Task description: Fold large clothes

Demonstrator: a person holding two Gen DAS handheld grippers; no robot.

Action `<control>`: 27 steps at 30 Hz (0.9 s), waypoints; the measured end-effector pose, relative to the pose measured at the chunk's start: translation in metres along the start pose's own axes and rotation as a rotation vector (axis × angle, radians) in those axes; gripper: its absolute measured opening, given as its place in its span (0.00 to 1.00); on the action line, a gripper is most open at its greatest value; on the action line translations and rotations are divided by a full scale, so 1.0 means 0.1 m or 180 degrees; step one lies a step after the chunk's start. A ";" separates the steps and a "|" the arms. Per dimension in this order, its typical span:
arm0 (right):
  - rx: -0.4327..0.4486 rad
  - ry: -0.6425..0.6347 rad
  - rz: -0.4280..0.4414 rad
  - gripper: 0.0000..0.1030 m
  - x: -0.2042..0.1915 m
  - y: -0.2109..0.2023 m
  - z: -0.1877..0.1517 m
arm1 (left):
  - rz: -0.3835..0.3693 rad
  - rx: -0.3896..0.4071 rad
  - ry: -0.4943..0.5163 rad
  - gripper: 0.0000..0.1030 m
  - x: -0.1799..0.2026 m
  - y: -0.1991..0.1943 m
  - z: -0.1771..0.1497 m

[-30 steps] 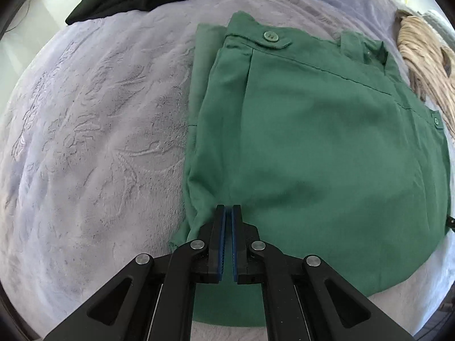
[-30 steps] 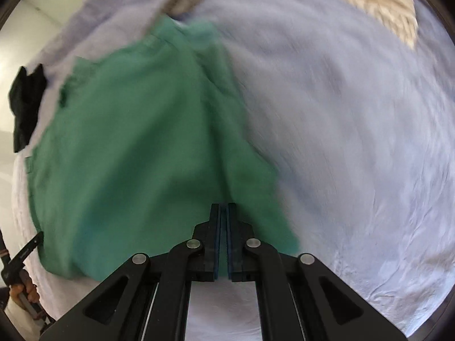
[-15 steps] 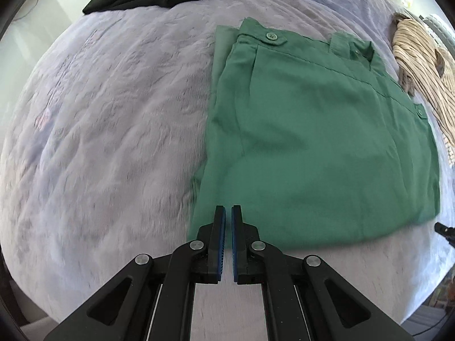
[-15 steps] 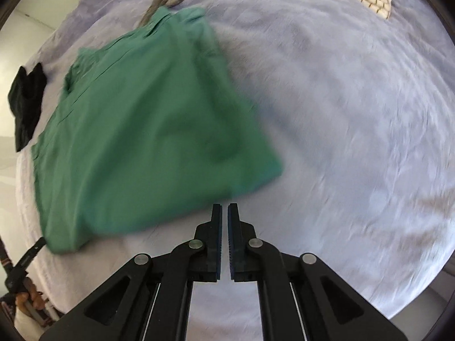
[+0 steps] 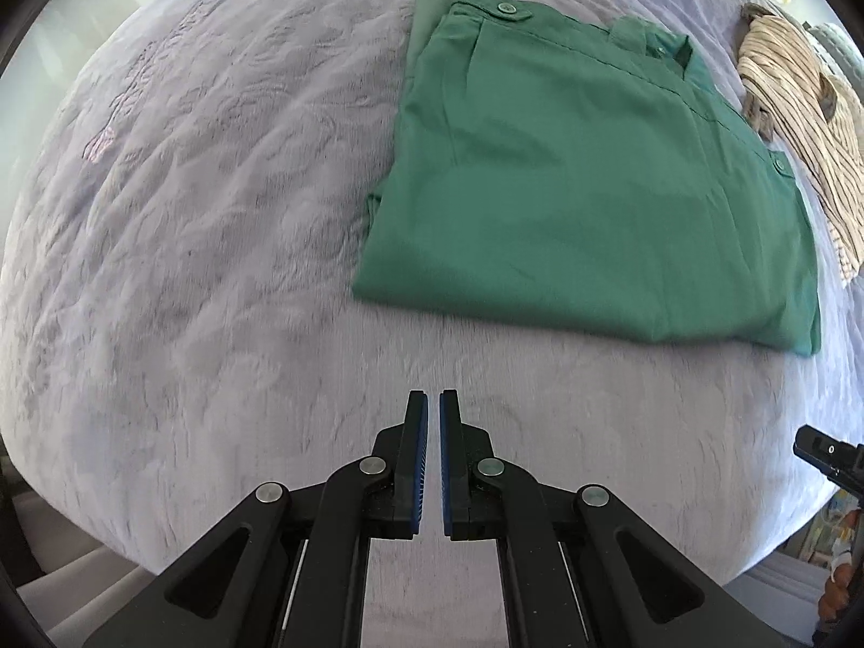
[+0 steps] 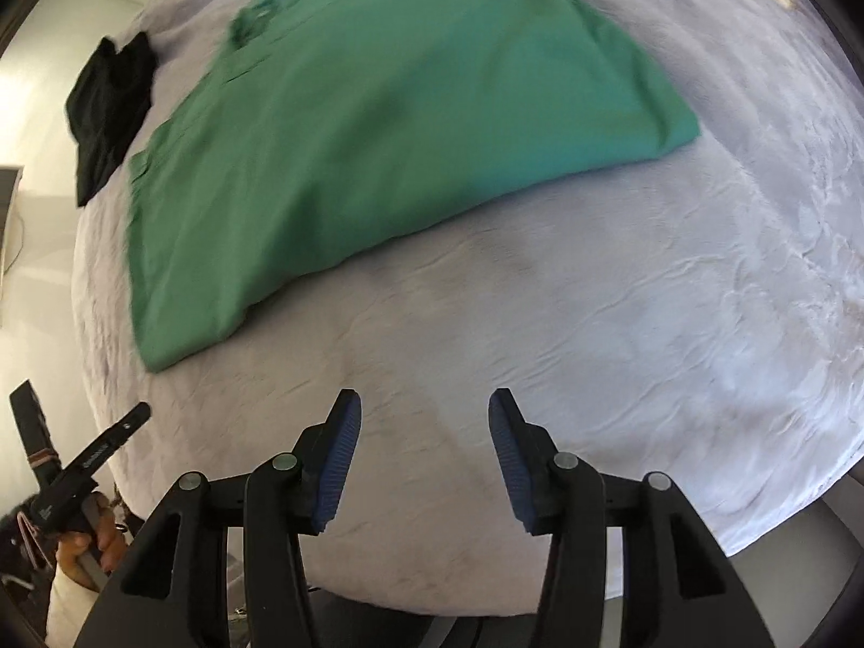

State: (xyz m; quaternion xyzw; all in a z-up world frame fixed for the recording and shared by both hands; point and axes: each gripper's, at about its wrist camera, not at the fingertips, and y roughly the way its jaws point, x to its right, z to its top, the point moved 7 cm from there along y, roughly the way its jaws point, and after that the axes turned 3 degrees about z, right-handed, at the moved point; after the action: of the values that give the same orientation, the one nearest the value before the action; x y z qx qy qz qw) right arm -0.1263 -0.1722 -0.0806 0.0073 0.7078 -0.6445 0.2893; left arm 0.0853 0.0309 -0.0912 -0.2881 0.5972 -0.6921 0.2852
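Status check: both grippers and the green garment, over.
Left gripper shut, empty. Right gripper opening, nothing between the jaws. Folded green button-waist garment flat on the lavender bedspread, clear of both. Nothing in the way.

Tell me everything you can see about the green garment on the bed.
The green garment looks like woven cotton trousers or shorts, folded into a rough rectangle and lying flat on the lavender bedspread. Its waistband faces the far side, with matching green buttons, tabs and a pleat seam. The surface is mostly smooth with soft creases. A striped beige garment lies against its far right edge. Neither hand-held gripper touches it.
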 end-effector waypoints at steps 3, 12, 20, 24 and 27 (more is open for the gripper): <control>-0.0021 -0.0069 0.0040 0.52 -0.16 0.00 -0.02 | -0.0033 -0.0009 0.0008 0.05 -0.01 -0.04 -0.11; -0.0038 -0.0190 0.0049 0.52 -0.46 0.01 -0.12 | -0.0042 -0.0075 0.0003 0.22 -0.13 -0.11 -0.31; -0.0055 -0.0264 0.0035 0.56 -0.66 0.05 -0.18 | 0.0077 0.0070 -0.0030 0.99 -0.21 -0.19 -0.29; -0.0065 -0.0311 0.0026 0.62 -0.74 0.05 -0.20 | 0.0109 0.0147 -0.0044 0.99 -0.23 -0.24 -0.23; -0.0040 -0.0355 0.0040 0.71 -0.82 0.03 -0.20 | 0.0018 0.0092 -0.0088 0.99 -0.29 -0.21 -0.22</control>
State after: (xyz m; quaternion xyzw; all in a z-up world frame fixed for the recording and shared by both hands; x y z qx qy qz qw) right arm -0.0654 -0.1237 -0.0491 -0.0260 0.6945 -0.6376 0.3323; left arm 0.0876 0.0695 -0.0750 -0.2918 0.5838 -0.6959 0.2995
